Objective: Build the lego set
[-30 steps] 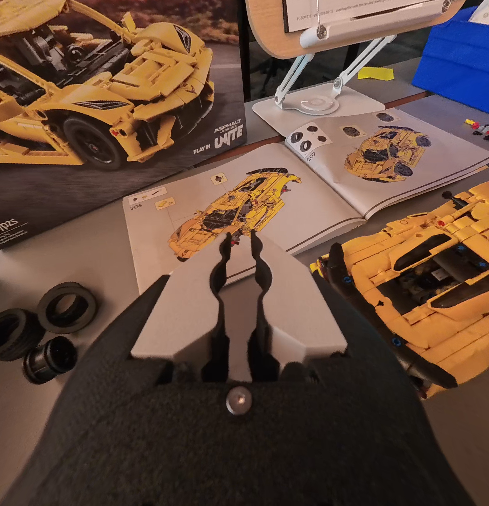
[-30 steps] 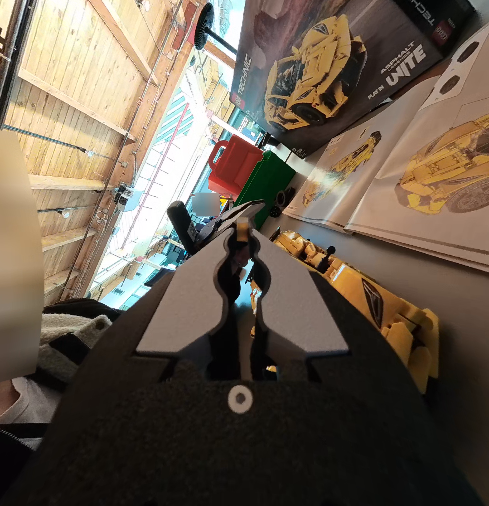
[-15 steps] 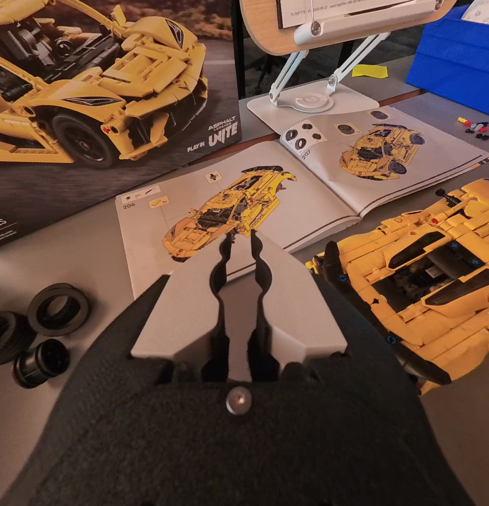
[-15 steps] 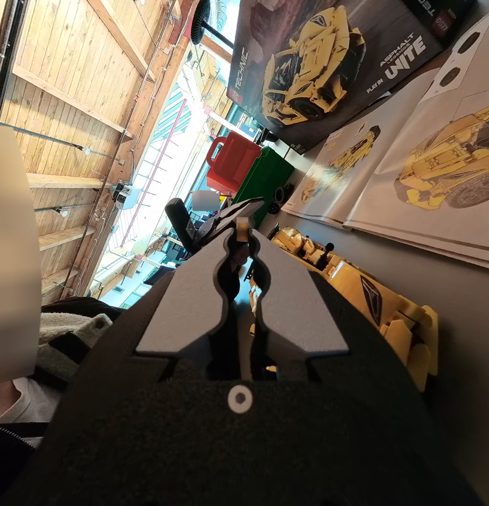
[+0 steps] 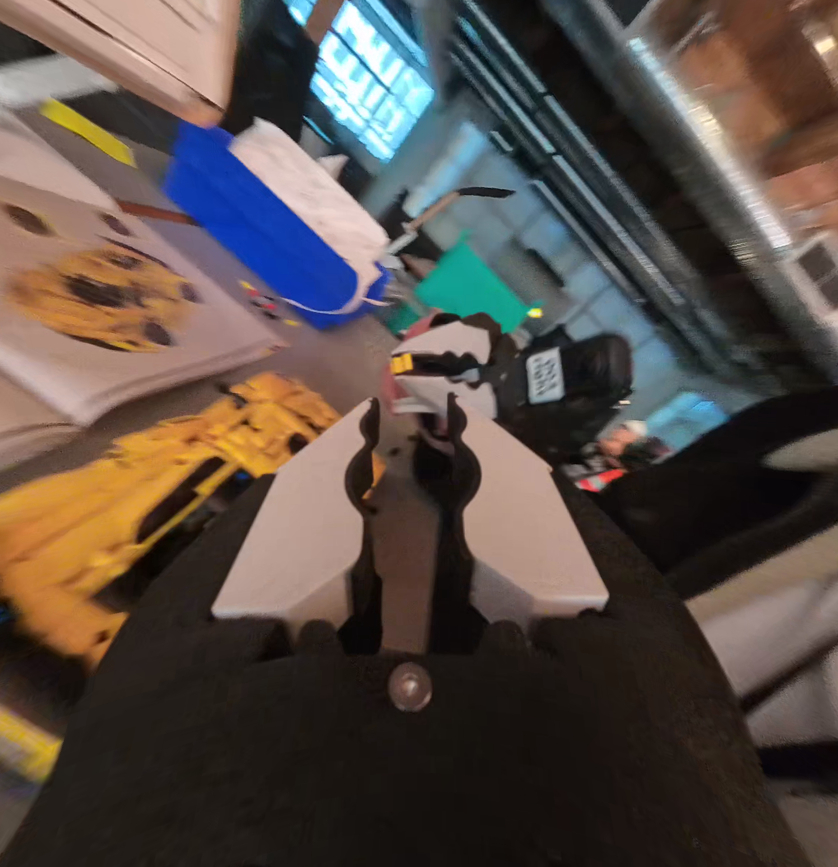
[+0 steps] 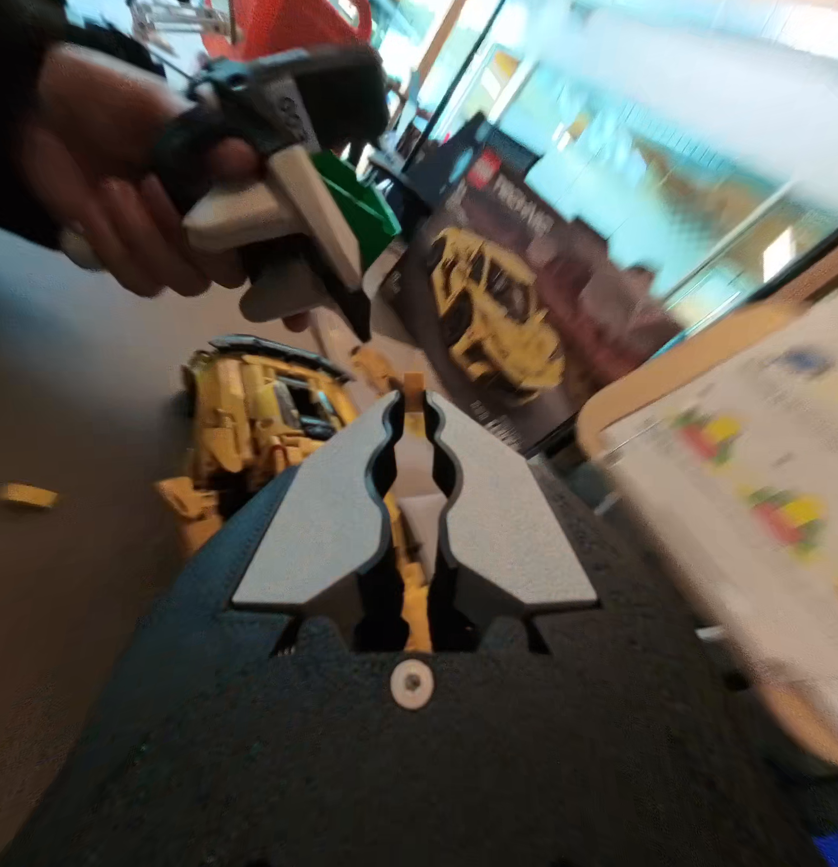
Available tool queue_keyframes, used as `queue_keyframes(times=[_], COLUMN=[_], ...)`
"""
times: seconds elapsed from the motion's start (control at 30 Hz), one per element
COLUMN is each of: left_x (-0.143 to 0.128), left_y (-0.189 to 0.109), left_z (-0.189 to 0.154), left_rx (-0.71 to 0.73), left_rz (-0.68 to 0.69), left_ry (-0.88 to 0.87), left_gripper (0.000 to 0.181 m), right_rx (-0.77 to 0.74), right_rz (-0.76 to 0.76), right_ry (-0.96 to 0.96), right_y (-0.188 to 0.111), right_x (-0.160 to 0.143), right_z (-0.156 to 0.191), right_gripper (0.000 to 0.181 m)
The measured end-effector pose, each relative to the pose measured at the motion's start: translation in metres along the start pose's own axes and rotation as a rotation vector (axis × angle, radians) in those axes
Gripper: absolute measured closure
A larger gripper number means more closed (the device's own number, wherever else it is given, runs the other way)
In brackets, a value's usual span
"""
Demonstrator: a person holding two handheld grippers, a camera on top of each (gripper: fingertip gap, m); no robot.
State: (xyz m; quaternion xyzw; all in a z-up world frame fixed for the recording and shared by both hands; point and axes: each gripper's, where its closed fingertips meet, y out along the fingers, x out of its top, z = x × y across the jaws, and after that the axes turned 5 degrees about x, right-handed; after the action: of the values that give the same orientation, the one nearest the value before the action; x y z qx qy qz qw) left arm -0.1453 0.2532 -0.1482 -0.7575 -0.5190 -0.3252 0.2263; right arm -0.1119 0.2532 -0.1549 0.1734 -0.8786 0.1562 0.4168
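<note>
Clearly, a small yellow piece (image 6: 412,391) was pinched at the very tips of the right tool (image 6: 413,404), its long axis running forward along the fingers and its end standing proud of them. The left tool (image 5: 410,407) was seen with a plain gap between its fingers and nothing in it; in the right wrist view it (image 6: 346,323) was found above and to the left of the held piece, gripped by a hand (image 6: 112,187), tips pointed down toward the piece and near it but not touching. The left tool was judged the nearer to receive or steady the piece.

The yellow car model (image 6: 262,417) was set on the grey surface (image 6: 79,375), below and to the left of the right tool and apart from it; in the left wrist view it (image 5: 163,478) was placed low and left. Its body was built of glossy hard plastic panels with dark openings. The tool fingers were matt pale grey, with wavy black-lined inner edges.

A loose yellow piece (image 6: 26,496) was left on the surface, well apart from the model. Behind were shown the open booklet (image 5: 93,291), the box (image 6: 515,319) and a blue bin (image 5: 262,239), all blurred.
</note>
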Motion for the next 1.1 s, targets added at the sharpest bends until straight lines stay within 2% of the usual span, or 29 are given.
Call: queue_keyframes(times=[0.07,0.17,0.27,0.37,0.47,0.57,0.67,0.9,1.03,1.1], left_x=[-0.008,-0.009,-0.014,-0.024,-0.027,-0.03,-0.029,-0.017,-0.006,-0.001], left_y=[0.006,0.008,0.01,0.014,0.016,0.016,0.017,0.013,0.008,0.006], left_z=[-0.003,-0.003,0.004,0.009,0.009,0.015,0.015,0.012,0.012,0.01], left_rx=[-0.025,0.006,0.074,0.123,0.159,0.219,0.263,0.328,0.365,0.403], left_rz=[0.027,0.023,0.05,0.103,0.119,0.132,0.131,0.073,0.015,-0.012], left_ry=[-0.042,0.003,0.077,0.146,0.231,0.305,0.39,0.563,0.611,0.684], left_gripper=[0.153,0.153,0.157,0.159,0.176,0.179,0.178,0.179,0.178,0.179], right_rx=[-0.092,-0.008,-0.018,-0.008,-0.001,0.012,0.011,0.02,0.005,0.041], right_rz=[-0.052,-0.013,0.009,0.014,0.046,0.066,0.06,-0.019,-0.052,-0.087], right_ry=[-0.227,-0.284,-0.401,-0.425,-0.447,-0.441,-0.361,-0.006,0.123,0.254], right_y=[-0.002,0.004,0.006,0.008,0.01,0.012,0.013,0.009,0.008,0.007], right_x=[0.012,0.007,0.008,0.009,0.003,-0.003,-0.004,0.004,0.008,0.01], right_z=[0.003,0.019,0.025,0.031,0.033,0.034,0.034,0.025,0.018,0.016], right_gripper=[0.174,0.174,0.174,0.174,0.174,0.174,0.173,0.169,0.145,0.134])
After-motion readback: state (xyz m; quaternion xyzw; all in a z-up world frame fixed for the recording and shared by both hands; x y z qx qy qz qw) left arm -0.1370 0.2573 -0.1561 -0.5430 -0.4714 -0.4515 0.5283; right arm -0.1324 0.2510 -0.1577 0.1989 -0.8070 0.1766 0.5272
